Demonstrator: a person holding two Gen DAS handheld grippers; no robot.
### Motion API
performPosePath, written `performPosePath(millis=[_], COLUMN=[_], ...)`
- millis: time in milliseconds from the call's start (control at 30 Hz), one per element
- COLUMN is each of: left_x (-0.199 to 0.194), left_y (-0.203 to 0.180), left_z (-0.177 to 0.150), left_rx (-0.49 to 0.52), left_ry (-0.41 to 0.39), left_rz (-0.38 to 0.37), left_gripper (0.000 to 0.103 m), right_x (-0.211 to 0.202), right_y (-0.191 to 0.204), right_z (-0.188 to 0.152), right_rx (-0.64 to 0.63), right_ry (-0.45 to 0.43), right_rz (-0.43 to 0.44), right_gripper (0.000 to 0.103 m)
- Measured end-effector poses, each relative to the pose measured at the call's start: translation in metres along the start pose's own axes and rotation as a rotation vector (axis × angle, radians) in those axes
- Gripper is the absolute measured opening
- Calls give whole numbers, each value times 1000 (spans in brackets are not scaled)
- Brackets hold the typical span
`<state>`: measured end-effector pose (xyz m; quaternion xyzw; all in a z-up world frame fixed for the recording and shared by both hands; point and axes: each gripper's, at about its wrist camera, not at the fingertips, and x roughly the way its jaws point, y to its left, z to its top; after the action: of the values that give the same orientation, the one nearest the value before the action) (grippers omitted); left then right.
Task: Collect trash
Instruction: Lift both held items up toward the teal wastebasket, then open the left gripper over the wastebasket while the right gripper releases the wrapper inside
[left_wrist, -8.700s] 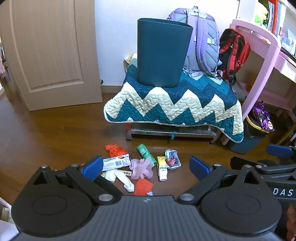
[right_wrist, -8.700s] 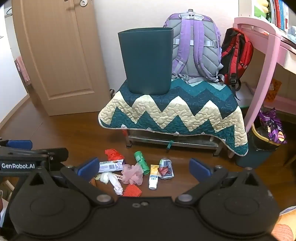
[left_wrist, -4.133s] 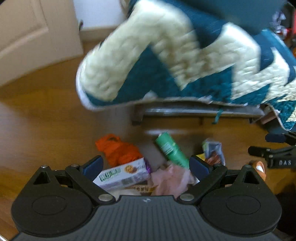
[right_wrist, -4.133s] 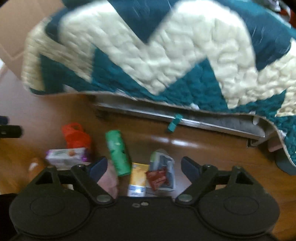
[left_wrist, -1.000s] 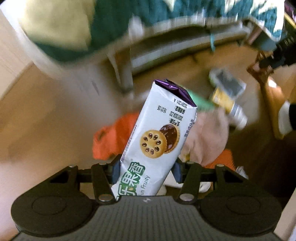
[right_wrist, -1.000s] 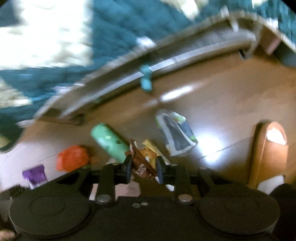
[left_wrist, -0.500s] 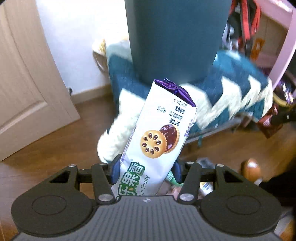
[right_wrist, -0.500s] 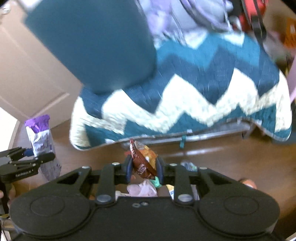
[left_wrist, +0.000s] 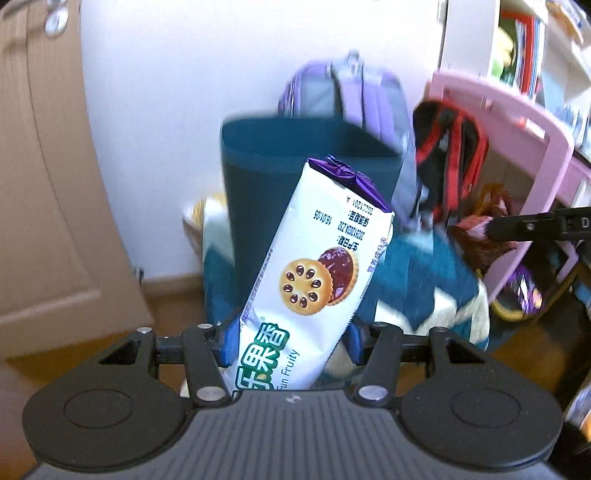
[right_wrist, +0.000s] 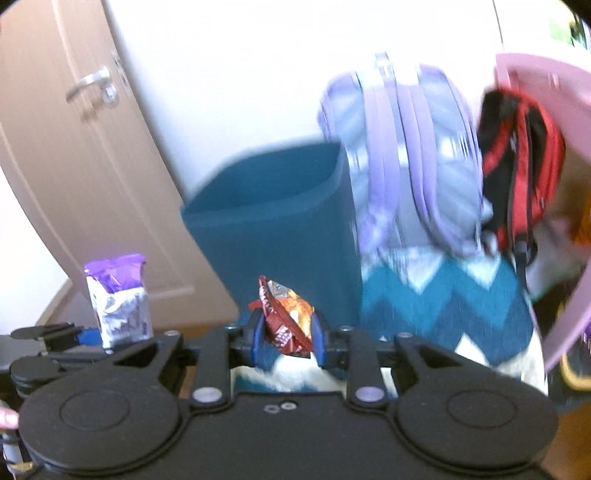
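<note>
A: What did each tool carry?

B: The left tool (left_wrist: 291, 341) was clamped on a biscuit packet (left_wrist: 314, 280); the right tool (right_wrist: 286, 339) pinched a crumpled snack wrapper (right_wrist: 286, 314).

A: And the bin?

B: The teal bin (right_wrist: 280, 225) stood ahead on a quilt (right_wrist: 443, 299). Neither piece was dropped in yet.

White biscuit packet (left_wrist: 314, 273) with purple end; red-orange wrapper (right_wrist: 286, 314); teal bin (right_wrist: 273, 225); teal-and-cream zigzag quilt (right_wrist: 443, 306).
</note>
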<state>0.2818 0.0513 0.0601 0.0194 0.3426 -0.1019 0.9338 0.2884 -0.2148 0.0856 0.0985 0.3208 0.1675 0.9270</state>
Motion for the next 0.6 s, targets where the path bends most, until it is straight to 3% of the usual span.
performPosePath(millis=[267, 433, 600], left_x=[-9, 4, 33], left_y=[-7, -1, 6], left_z=[96, 143, 170], left_rx=[-52, -123, -171], left_ry=[-134, -175, -174], left_rz=[19, 13, 20], left_gripper=[53, 53, 53], right_x=[7, 32, 60], right_y=[22, 24, 24], right_z=[63, 86, 97], right_rx=[-68, -66, -90], right_ry=[-116, -122, -100], right_rz=[-10, -24, -35], right_gripper=[25, 25, 25])
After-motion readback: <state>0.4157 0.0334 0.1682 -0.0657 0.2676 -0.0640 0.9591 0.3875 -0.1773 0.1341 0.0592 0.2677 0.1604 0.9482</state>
